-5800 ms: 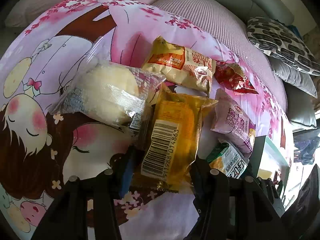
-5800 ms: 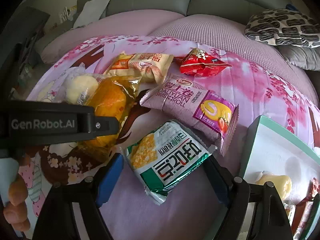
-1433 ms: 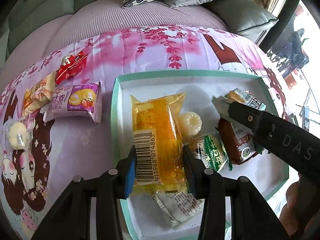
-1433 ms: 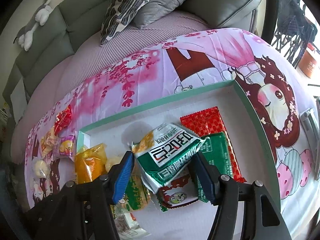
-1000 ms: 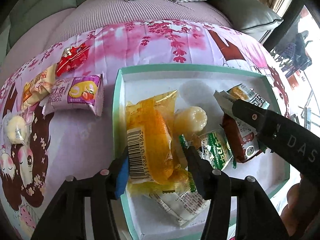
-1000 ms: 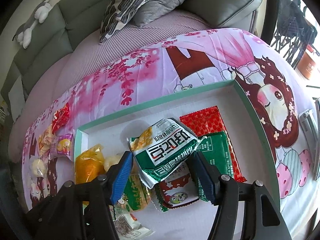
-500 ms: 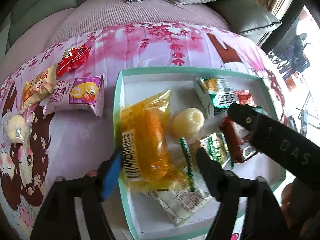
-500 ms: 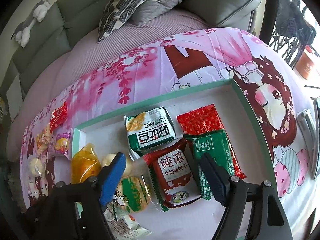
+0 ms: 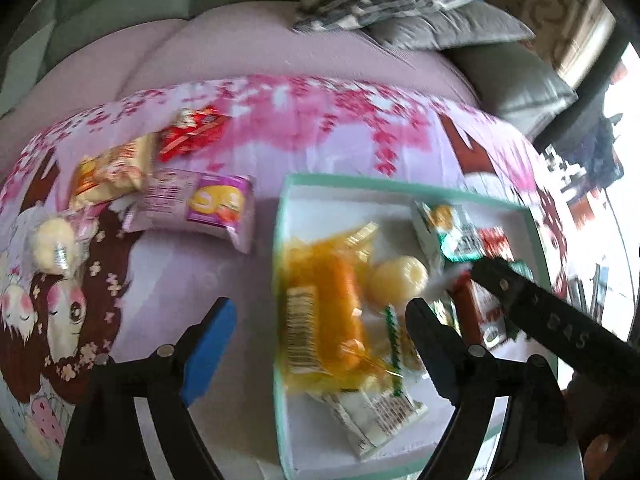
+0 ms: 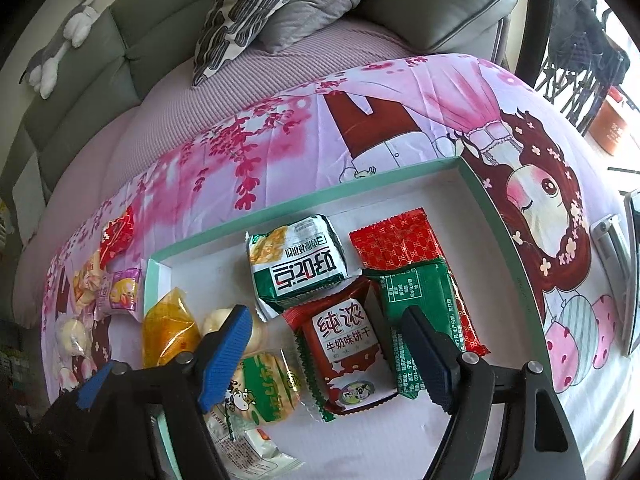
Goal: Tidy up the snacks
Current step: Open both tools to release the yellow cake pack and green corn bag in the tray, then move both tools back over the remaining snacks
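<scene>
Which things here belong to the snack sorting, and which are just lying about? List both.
Job:
- teal-rimmed tray
- orange snack bag, in tray
- green-and-white packet, in tray
- purple Swiss roll pack, outside tray
- red packet, outside tray

Lying about:
- patterned cushion
- grey plush toy
- cartoon bedsheet

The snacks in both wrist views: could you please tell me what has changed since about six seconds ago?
The orange packet and the green-and-white packet went from the blanket into the tray and were let go. The left gripper is opening above the orange packet; the right gripper is open. The four snacks on the blanket stayed put.
</scene>
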The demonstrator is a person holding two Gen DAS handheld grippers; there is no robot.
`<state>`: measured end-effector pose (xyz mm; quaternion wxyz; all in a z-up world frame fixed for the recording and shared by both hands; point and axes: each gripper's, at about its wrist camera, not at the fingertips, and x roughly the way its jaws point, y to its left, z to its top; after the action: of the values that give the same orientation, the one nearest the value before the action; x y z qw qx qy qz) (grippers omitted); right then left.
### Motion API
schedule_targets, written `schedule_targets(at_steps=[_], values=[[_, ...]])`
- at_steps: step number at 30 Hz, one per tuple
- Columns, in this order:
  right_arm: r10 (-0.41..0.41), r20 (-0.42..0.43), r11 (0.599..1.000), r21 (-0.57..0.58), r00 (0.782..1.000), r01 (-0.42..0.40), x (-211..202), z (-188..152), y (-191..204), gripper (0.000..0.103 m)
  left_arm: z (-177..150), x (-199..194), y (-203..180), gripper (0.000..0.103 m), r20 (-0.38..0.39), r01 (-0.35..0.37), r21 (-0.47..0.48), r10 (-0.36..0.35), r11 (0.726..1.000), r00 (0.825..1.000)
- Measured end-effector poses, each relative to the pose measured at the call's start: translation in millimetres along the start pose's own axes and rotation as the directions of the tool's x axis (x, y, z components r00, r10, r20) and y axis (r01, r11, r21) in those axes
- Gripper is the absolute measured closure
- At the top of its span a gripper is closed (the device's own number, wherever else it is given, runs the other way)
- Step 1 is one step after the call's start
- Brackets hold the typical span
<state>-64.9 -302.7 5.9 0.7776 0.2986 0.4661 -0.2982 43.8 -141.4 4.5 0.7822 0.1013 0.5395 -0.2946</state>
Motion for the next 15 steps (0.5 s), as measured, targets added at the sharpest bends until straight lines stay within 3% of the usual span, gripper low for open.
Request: schedule_targets(at_steps=[3,6,15], values=[[-0.001,-0.001,1.0,-0.002,1.0,0.001,0,0,1,0.023,4,-4,18,0.014,0.027,-0.036,-0.07,0.038,0.997,0.999],[-0.001,-0.001,1.0,-0.003,1.0,0.001,0,-1,1,0.023,7,-8,38,0.003,0.051,-0.069,-0.163,0.078,0.984,0.996],[-0.004,0.001,1.0,-0.03,1.0,0.004,0,-2,7,0.023,8,-12,83,0.003,0.046,-0.091,-0.318,0.111,0.944,0.993]])
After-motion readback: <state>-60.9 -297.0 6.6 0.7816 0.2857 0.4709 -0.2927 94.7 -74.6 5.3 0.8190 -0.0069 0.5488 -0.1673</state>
